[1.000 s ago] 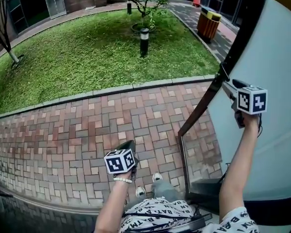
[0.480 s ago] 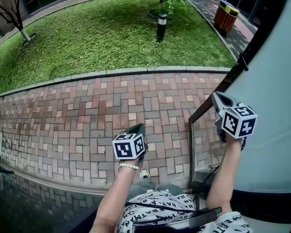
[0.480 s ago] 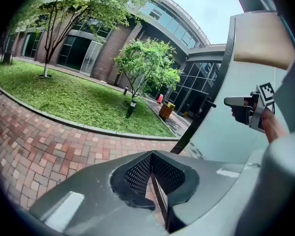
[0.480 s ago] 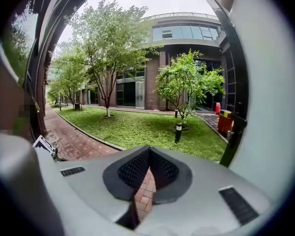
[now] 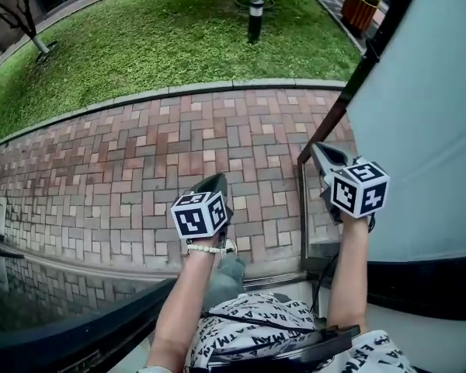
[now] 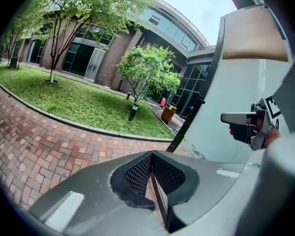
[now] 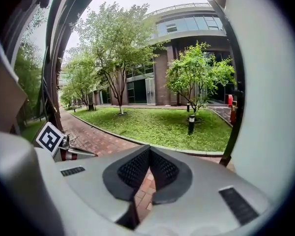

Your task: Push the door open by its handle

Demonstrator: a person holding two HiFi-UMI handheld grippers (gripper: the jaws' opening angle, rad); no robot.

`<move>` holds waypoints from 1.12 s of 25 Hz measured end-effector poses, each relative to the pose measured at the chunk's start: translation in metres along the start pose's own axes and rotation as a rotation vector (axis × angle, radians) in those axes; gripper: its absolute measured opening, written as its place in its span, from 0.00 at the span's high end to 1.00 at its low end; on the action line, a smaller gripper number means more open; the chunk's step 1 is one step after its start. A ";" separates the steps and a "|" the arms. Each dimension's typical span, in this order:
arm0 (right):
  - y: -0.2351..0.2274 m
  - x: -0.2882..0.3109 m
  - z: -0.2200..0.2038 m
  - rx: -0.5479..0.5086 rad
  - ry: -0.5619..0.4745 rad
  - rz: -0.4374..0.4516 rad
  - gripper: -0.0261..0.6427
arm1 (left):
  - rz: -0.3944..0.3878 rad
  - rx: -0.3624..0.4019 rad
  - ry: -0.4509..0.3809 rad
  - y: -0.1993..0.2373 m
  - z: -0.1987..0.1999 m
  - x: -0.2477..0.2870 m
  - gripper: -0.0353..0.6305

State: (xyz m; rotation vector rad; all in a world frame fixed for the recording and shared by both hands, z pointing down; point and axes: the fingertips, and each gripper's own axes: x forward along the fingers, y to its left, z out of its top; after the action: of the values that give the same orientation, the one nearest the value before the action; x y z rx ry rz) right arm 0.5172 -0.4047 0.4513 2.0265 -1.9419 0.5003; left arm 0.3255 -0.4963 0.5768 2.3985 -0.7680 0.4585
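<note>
The door (image 5: 423, 130) is a pale frosted panel with a dark edge (image 5: 349, 92) and stands swung outward at the right. A small dark fitting (image 5: 370, 50) juts from that edge; no other handle shows. My right gripper (image 5: 318, 148) is shut and empty, held just left of the door's lower edge and not touching it. My left gripper (image 5: 214, 182) hangs over the brick paving, shut with nothing in it. The left gripper view has the door (image 6: 226, 127) to the right, with the right gripper (image 6: 236, 118) in front of it. In the right gripper view the panel (image 7: 268, 112) fills the right side.
Red brick paving (image 5: 140, 162) runs ahead, edged by a kerb and lawn (image 5: 155, 45). A dark bollard lamp (image 5: 255, 18) and an orange bin (image 5: 360, 5) stand beyond. A metal threshold rail (image 5: 303, 208) lies under the door. A dark glass pane (image 5: 31, 301) is at lower left.
My right gripper has come away from the fitting on the door's edge, dropped lower and drawn back. The view has moved forward over the threshold. The left gripper has barely moved.
</note>
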 end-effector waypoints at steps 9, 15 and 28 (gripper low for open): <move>0.077 -0.128 -0.059 -0.059 -0.022 0.050 0.96 | 0.046 -0.016 -0.038 -0.084 -0.090 -0.131 0.95; 0.118 -0.184 -0.080 -0.036 -0.010 0.112 0.96 | 0.043 -0.028 -0.024 -0.123 -0.132 -0.196 0.95; 0.228 -0.248 -0.148 -0.024 0.043 0.165 0.96 | 0.052 -0.039 -0.008 -0.123 -0.200 -0.301 0.95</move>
State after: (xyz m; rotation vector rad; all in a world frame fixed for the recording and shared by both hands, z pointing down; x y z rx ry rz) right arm 0.2750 -0.1287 0.4680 1.8356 -2.0891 0.5499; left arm 0.1394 -0.1659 0.5384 2.3509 -0.8369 0.4507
